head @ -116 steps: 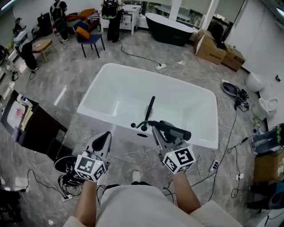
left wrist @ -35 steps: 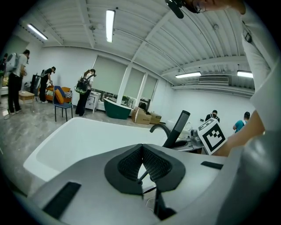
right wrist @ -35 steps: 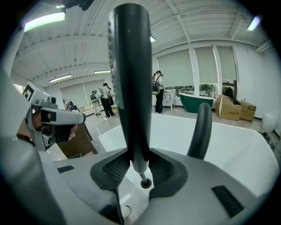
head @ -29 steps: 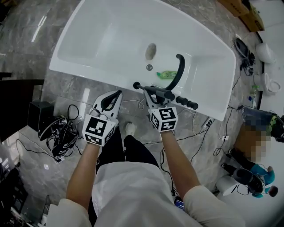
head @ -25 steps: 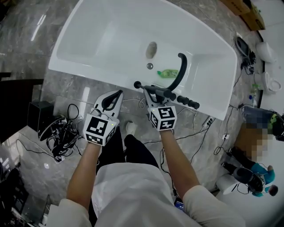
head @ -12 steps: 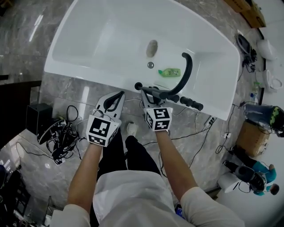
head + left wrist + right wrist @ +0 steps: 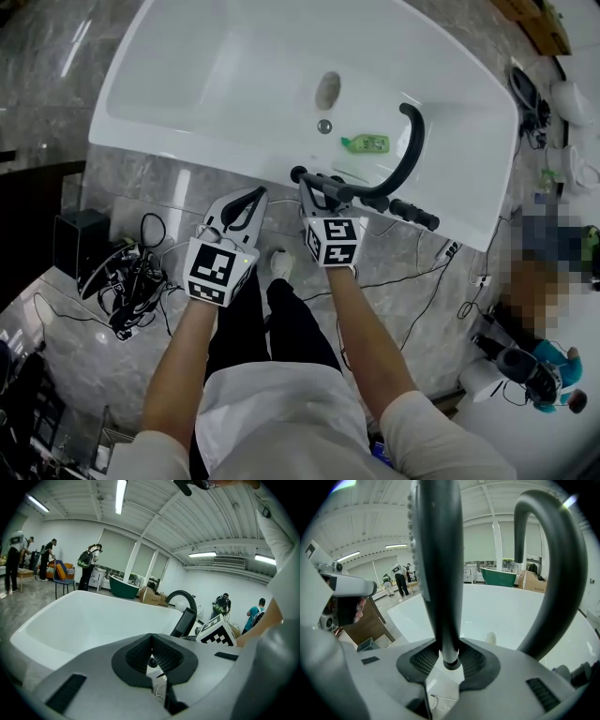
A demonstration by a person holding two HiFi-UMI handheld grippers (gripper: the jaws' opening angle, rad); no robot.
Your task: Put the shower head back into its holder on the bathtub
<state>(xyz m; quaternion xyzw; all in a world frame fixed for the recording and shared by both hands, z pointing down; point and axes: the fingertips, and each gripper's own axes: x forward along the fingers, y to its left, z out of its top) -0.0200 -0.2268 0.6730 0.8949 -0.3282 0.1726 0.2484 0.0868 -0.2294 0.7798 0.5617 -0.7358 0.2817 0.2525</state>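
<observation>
The black shower head (image 7: pixel 324 185) lies level just off the near rim of the white bathtub (image 7: pixel 187 141), with my right gripper (image 7: pixel 317 186) shut on its handle. In the right gripper view the shower head (image 7: pixel 438 573) stands upright between the pads, and the black curved spout (image 7: pixel 555 573) arches to its right. The spout (image 7: pixel 409 150) rises from the black tap fittings (image 7: pixel 403 211) on the rim. I cannot pick out the holder among them. My left gripper (image 7: pixel 253 195) hangs shut and empty just left of the shower head, outside the tub; in its own view the left gripper (image 7: pixel 151 639) has its pads together.
A green bottle (image 7: pixel 367 143) lies in the tub near the drain (image 7: pixel 328 91). Cables and a black box (image 7: pixel 131 281) sit on the floor at the left, and a cable (image 7: pixel 441 281) runs along the floor at the right. Several people stand at the far end of the room (image 7: pixel 86 562).
Both grippers have sunk a little beside the tub rim, the right still holding the shower head. Since the earliest frame, the person has stepped close to the tub.
</observation>
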